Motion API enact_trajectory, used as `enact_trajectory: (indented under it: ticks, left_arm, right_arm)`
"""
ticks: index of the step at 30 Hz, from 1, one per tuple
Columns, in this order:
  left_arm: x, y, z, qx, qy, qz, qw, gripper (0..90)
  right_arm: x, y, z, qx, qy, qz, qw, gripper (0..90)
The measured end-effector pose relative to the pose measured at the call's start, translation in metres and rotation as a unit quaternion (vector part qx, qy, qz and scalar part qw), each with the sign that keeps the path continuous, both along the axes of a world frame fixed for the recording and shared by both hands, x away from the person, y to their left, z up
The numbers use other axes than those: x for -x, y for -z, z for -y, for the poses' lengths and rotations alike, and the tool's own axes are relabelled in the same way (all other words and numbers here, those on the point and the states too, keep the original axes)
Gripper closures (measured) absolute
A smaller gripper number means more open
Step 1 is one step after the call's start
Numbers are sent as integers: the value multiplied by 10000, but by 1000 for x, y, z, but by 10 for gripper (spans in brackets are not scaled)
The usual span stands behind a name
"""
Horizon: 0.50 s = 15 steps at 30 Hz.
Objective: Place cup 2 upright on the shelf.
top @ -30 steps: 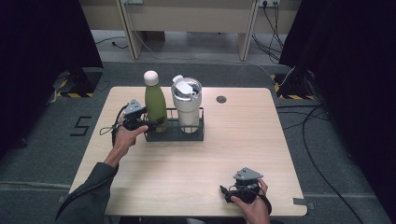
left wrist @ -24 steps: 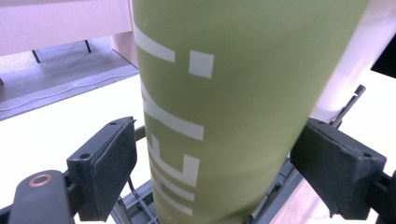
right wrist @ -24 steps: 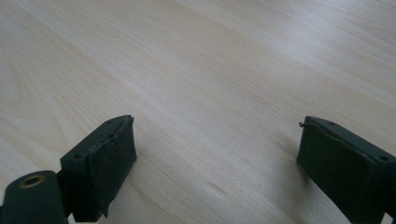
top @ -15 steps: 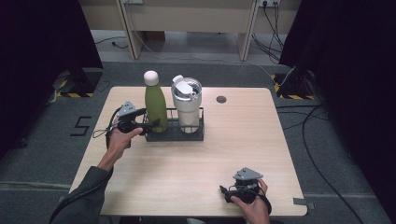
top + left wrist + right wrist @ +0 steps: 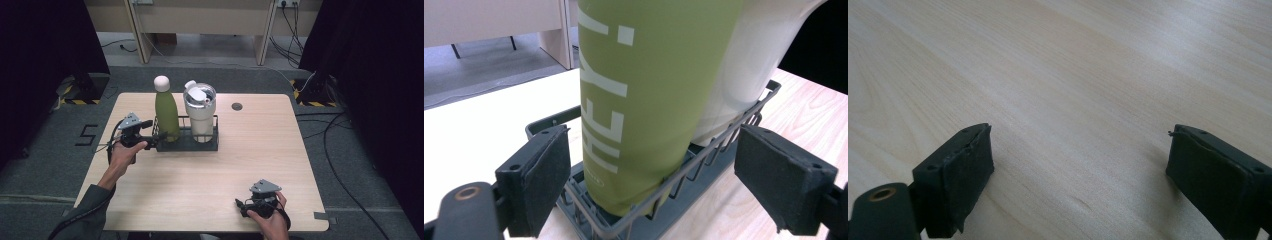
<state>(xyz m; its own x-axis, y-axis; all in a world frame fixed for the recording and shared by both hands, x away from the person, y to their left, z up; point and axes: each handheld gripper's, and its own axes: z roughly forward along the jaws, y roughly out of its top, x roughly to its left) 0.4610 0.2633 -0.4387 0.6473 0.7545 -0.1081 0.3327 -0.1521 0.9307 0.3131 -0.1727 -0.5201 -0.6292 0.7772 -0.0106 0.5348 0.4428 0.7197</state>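
Backing a little off the rack since a second ago, the left gripper (image 5: 150, 131) now stands just short of the green bottle (image 5: 166, 114), jaws spread wide on either side of it and holding nothing. That reads as lining up for a grasp low on the bottle. One green bottle and one white tumbler (image 5: 200, 113) stand in one wire rack (image 5: 186, 145). The right gripper (image 5: 241, 208) rests wide open and empty on the wooden table (image 5: 215, 170).
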Motion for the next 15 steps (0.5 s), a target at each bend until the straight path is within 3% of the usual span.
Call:
enact_trajectory:
  ticks: [3, 12, 13, 15]
  left_arm:
    - [5, 0, -1, 120, 44, -48, 9999, 147]
    - [16, -2, -1, 178, 100, -65, 9998, 147]
    - [19, -2, -1, 353, 159, -166, 9991, 147]
    - [23, -3, 1, 318, 148, -132, 9993, 147]
  right_arm:
    - [0, 0, 0, 2, 1, 0, 10000, 116]
    - [0, 0, 0, -6, 2, 2, 10000, 116]
    - [0, 0, 0, -9, 8, -8, 10000, 116]
    - [0, 0, -1, -13, 9, -4, 10000, 116]
